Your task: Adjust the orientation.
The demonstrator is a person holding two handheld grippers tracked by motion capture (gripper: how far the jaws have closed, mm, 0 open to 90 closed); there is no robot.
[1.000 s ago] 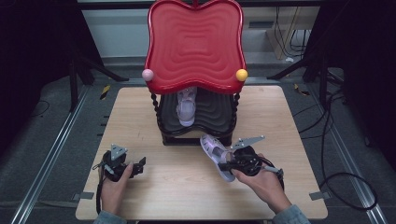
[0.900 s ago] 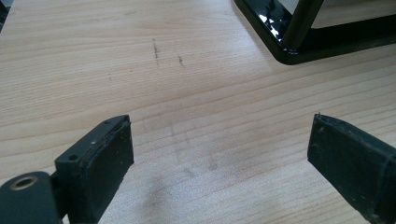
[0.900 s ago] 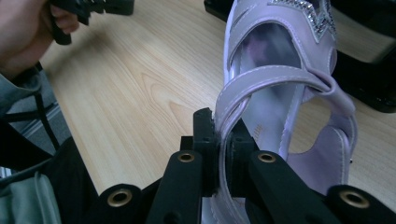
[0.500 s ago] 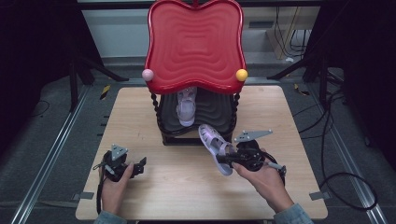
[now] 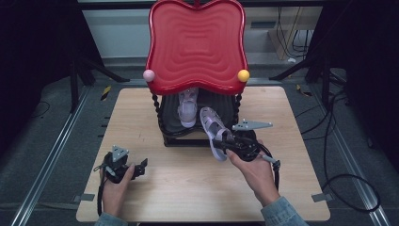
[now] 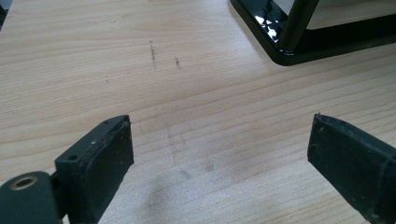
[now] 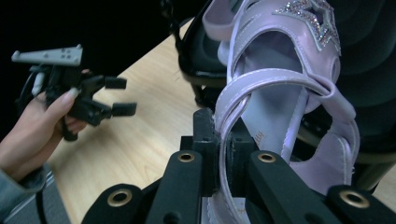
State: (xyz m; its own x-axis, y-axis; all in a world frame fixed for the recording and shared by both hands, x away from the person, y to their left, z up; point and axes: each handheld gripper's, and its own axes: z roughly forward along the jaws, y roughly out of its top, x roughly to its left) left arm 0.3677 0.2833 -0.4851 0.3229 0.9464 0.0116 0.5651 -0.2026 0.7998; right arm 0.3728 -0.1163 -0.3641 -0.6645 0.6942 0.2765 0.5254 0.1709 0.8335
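A lilac strappy sandal (image 5: 212,127) with a glitter star hangs tilted above the table, its toe toward the stand. My right gripper (image 5: 225,145) is shut on its heel strap; the right gripper view shows the jaws (image 7: 224,140) pinching that strap of the sandal (image 7: 280,84). A matching sandal (image 5: 187,108) lies on the black lower shelf (image 5: 171,120) under the red wavy top (image 5: 196,47). My left gripper (image 5: 139,167) rests low at the table's front left, open, with bare wood between its pads (image 6: 109,158). It also appears as the far gripper (image 7: 122,96) in the right gripper view.
The stand stands at the back middle of the wooden table (image 5: 188,188), with a pink ball (image 5: 148,75) and a yellow ball (image 5: 243,75) at its red top's corners. Its glossy black base corner (image 6: 289,46) lies ahead of my left gripper. Cables trail on the floor at right.
My right gripper has risen and moved toward the stand with the sandal, whose toe now reaches the lower shelf's front. The left gripper has kept still.
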